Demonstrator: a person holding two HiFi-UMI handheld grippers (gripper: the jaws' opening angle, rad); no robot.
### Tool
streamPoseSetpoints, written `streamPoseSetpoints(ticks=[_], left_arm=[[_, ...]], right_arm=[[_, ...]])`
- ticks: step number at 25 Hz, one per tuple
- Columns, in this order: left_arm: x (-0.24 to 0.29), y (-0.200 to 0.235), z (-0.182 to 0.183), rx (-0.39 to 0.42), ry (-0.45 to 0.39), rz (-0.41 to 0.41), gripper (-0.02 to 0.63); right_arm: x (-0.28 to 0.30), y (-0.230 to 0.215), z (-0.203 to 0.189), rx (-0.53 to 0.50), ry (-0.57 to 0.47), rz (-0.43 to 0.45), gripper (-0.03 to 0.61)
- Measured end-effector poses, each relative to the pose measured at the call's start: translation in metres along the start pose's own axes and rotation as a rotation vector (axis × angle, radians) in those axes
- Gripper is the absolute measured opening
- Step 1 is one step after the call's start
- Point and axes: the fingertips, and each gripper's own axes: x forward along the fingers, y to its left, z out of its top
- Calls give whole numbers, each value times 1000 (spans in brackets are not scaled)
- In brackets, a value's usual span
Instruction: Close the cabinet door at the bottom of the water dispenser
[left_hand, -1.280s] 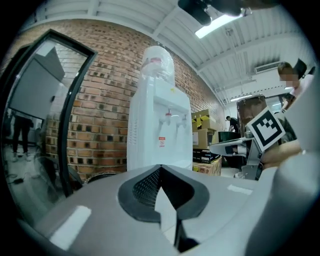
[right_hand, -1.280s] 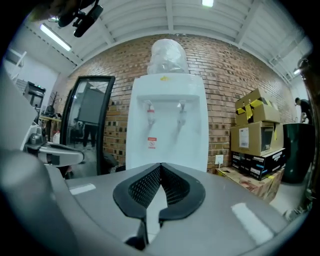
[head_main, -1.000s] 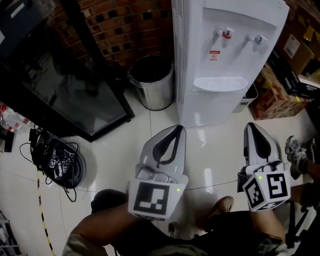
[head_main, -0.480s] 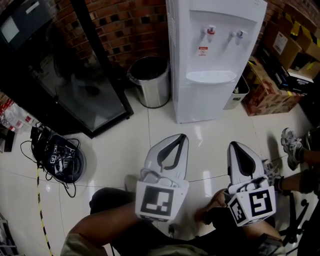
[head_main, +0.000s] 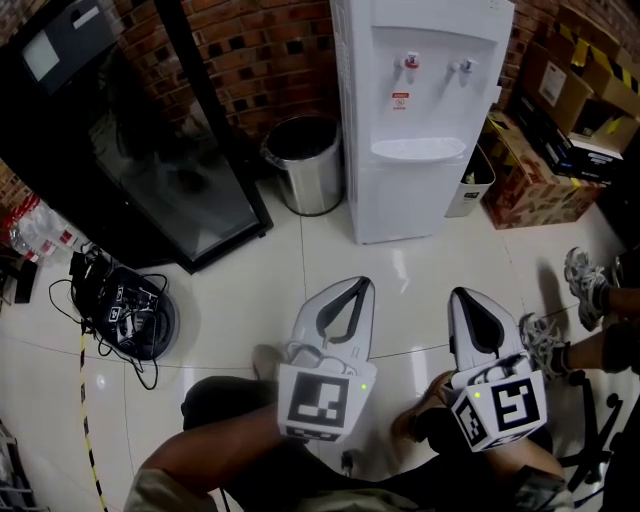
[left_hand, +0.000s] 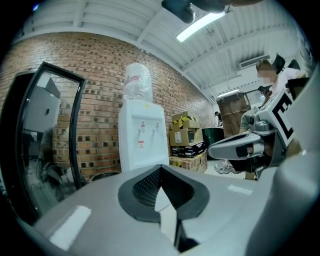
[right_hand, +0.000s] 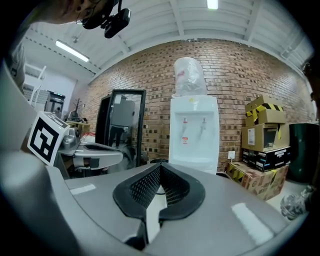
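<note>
Closure is seeming complete: the water dispenser (head_main: 420, 90) is standing at twelve o'clock with its cabinet door (head_main: 412, 205) apparently lying flush, while the left tool (head_main: 356, 287) and right tool (head_main: 463, 298), both clenched empty, are hovering well apart at six o'clock.

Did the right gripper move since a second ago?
Yes. In the head view the right gripper has drawn back from the dispenser. More bare floor now lies between its tip and the dispenser's foot.
</note>
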Motion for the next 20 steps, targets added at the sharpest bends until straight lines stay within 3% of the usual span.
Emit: streamPoseSetpoints(ticks=[20], left_arm=[[5, 1, -2, -33, -8, 5, 0]], right_arm=[[9, 1, 13, -10, -34, 16, 0]])
